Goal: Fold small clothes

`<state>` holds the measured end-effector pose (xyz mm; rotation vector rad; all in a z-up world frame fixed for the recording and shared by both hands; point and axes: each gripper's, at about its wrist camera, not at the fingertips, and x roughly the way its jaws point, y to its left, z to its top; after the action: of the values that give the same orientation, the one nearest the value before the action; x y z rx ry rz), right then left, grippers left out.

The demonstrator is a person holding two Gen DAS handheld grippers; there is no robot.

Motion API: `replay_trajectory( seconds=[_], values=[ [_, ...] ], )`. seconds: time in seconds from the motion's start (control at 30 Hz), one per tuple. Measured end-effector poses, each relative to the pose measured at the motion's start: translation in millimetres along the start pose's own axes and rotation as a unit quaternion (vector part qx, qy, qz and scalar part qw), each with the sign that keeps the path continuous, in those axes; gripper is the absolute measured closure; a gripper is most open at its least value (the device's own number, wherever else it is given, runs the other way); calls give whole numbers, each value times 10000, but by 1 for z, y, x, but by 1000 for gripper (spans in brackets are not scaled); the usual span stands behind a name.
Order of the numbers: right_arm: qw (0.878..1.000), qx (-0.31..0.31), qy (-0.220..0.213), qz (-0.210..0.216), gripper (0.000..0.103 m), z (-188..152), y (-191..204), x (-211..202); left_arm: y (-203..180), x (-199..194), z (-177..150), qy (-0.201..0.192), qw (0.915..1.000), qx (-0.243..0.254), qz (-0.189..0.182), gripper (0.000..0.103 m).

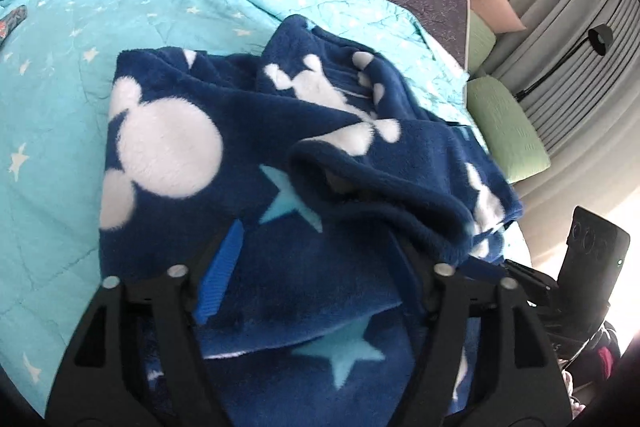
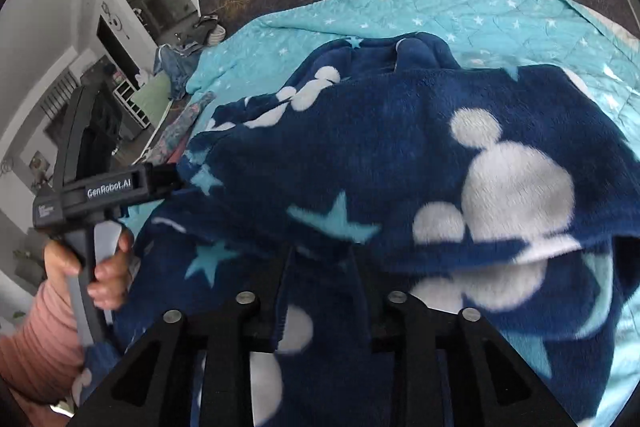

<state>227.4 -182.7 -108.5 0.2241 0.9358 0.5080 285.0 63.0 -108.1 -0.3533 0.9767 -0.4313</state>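
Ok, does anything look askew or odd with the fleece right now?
Yes. The blue fleece isn't flat on the turquoise quilt: it is bunched, with a rolled hem or cuff gaping open on top and layers overlapping unevenly. Fabric also drapes over both hand-held grippers, hiding their fingertips.

Navy fleece garment (image 1: 248,131) — rumpled, on bed

Left gripper (image 2: 176,179): black body, white "GenRobot.AI" lettering, grey handle. Right gripper (image 2: 320,259): black linkage arms, silver round pins. Person: ribbed pink sleeve (image 2: 36,339) at left hand (image 2: 100,275).
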Motion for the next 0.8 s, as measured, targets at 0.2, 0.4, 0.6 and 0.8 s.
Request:
replay_trajectory(
  seconds=[0.2, 0.4, 0.6, 0.8],
  values=[
    [9994, 228, -215, -173, 51, 3, -19, -26, -1, -1, -5, 97, 9967, -321, -738, 18],
    [9964, 808, -204, -175, 50, -1, -42, -17, -10, -5, -6, 146, 9931, -416, -1091, 18],
    [9964, 791, -177, -258, 50, -7, -45, -14, -12, 6, 4, 271, 9908, -619, -1176, 18],
    [9959, 584, -426, -547, 50, -7, -43, -31, -14, 29, 5, 620, 9905, -643, -1045, 90]
  ],
)
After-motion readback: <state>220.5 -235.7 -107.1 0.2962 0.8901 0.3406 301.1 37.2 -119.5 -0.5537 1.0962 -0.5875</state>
